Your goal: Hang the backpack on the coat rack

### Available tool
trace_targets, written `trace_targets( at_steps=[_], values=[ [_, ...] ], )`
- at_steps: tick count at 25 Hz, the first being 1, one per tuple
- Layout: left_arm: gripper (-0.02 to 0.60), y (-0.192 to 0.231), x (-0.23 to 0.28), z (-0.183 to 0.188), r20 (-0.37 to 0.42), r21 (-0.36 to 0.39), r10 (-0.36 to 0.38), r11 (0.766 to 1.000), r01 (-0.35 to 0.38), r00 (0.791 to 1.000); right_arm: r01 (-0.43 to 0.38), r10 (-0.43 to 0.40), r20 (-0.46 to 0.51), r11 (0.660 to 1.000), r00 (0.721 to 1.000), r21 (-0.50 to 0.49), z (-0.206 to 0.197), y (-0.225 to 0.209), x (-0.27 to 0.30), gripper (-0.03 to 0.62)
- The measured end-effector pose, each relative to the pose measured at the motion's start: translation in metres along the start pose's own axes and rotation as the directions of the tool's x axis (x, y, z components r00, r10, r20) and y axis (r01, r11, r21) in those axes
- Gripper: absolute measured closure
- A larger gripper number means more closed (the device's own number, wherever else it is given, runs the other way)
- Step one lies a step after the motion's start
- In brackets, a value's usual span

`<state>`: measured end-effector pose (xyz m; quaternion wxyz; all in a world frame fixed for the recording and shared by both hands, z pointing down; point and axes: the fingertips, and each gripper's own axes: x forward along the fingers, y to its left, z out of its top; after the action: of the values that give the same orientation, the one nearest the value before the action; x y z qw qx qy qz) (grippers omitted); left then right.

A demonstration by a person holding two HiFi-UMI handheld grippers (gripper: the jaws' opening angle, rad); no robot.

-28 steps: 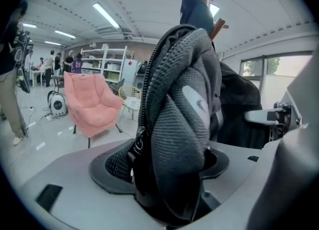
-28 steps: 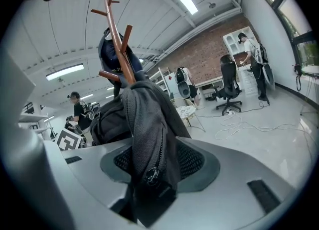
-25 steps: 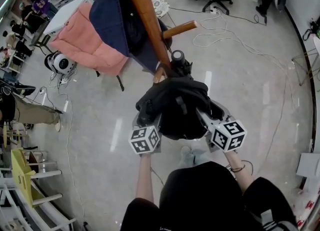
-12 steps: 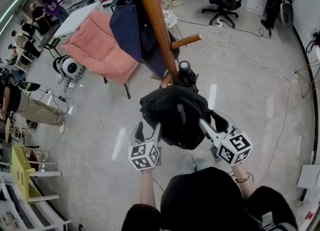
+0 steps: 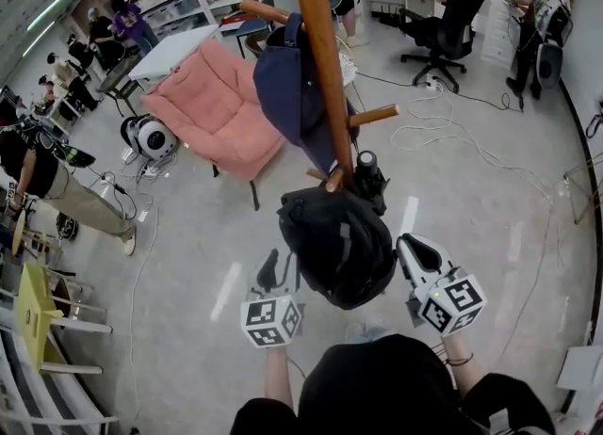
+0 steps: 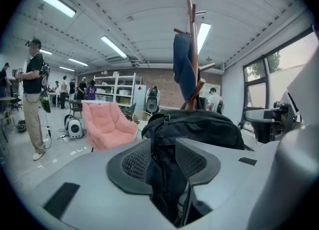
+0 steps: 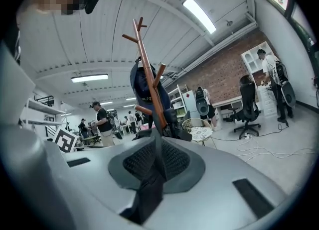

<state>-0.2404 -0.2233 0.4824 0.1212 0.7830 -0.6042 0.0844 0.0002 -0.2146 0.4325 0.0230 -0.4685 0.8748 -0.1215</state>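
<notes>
The black backpack hangs in the air just in front of the wooden coat rack pole, its top close to a short lower peg. My left gripper is at its left side; in the left gripper view its jaws have just been closing and now pinch a thick black backpack strap. My right gripper is at the bag's right side, and its jaws have just been closing on a thin black strap. The rack stands straight ahead.
A navy garment hangs on the rack's left side. A pink armchair and a white device lie to the left, an office chair and floor cables beyond. People stand at far left, and a yellow stool.
The backpack and both grippers have risen toward the rack's lower pegs. Both pairs of jaws, spread wide beside the bag earlier, are now drawn in on its straps.
</notes>
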Motion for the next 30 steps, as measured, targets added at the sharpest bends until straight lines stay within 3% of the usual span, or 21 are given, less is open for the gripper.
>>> trace_targets(
  at_steps=[13, 30],
  values=[
    [0.541, -0.004, -0.027, 0.040, 0.090, 0.063, 0.037, 0.997, -0.043, 0.995, -0.018, 0.022, 0.072, 0.998, 0.997, -0.058, 0.039, -0.010, 0.014, 0.567],
    [0.563, 0.002, -0.033, 0.067, 0.160, 0.112, 0.054, 0.991, -0.073, 0.986, 0.034, -0.026, 0.117, 0.997, 0.993, -0.068, 0.059, -0.038, 0.020, 0.581]
  ],
)
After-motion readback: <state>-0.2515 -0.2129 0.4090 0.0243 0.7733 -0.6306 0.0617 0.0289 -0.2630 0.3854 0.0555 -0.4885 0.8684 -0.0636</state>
